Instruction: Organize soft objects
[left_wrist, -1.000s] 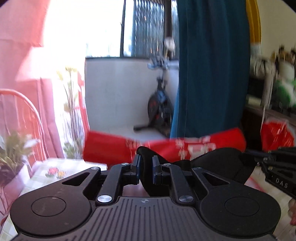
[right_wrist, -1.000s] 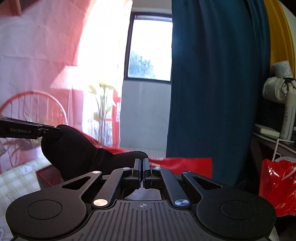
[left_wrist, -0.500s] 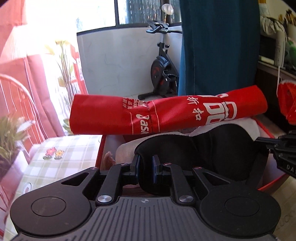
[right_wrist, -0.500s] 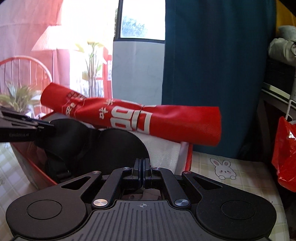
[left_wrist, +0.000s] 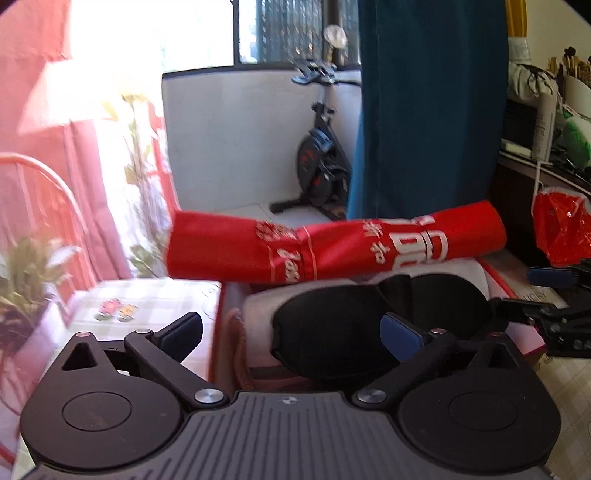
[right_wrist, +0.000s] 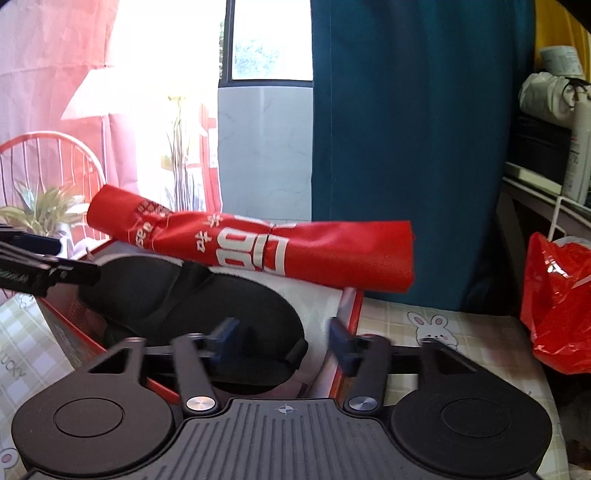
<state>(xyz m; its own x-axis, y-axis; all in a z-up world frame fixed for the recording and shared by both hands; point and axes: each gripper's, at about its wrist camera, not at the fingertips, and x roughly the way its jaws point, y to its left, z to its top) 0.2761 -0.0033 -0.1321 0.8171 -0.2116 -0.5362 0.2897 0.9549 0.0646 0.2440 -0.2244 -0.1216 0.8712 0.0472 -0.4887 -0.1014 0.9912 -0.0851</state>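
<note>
Now eye mask (left_wrist: 347, 325) between opening left gripper (left_wrist: 295, 332) (untouched)

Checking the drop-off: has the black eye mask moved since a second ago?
Yes. The black eye mask has sunk from up against the red rolled bag into the red-rimmed box below it.

One black eye mask (left_wrist: 354, 325), one rolled red bag (left_wrist: 332, 247), one red box (right_wrist: 349, 314).

both wrists close; share eye mask (left_wrist: 373, 325)
</note>
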